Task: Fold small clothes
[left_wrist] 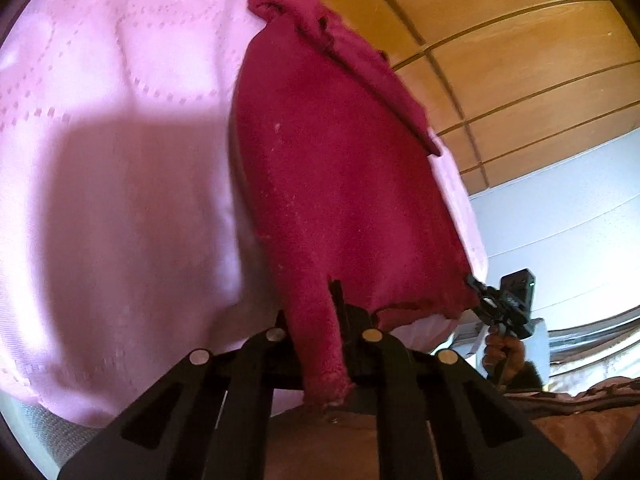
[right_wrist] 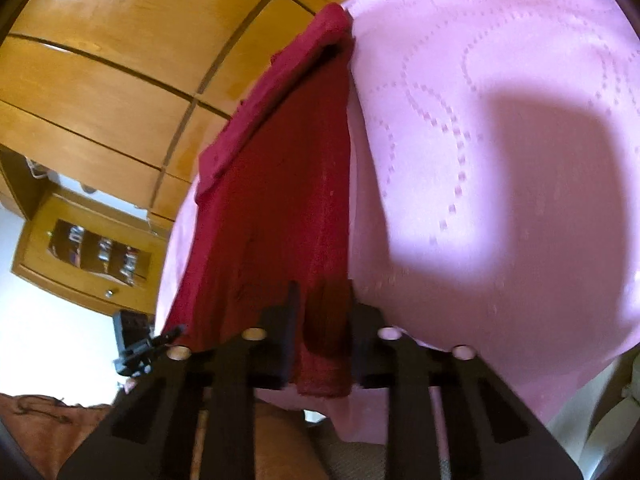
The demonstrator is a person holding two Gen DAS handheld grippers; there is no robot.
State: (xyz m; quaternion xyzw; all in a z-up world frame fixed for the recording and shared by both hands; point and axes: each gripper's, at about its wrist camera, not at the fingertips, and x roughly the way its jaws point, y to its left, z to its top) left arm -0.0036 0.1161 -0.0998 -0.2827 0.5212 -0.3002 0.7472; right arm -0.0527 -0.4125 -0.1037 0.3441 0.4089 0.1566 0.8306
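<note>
We've got both grippers, left (left_wrist: 320,344) and right (right_wrist: 322,344), pinching the red garment's (left_wrist: 340,168) near corners on the pink bedspread (left_wrist: 120,160); looks like a towel maybe.

A home bedroom, by every sign. Pink quilted bedspread (right_wrist: 500,100) with dotted stitched curves, spread wide across both views. Behind it, tall wardrobe doors (left_wrist: 500,60) in warm glossy wood, split into panels by dark grooves. Off to one side in the right wrist view, a matching wooden cabinet (right_wrist: 86,254) with a glass-fronted opening showing small items inside, and a little knob below. Plain pale wall (left_wrist: 560,208) beside the wardrobe. Brownish rumpled bedding (left_wrist: 592,412) at the near edge.
</note>
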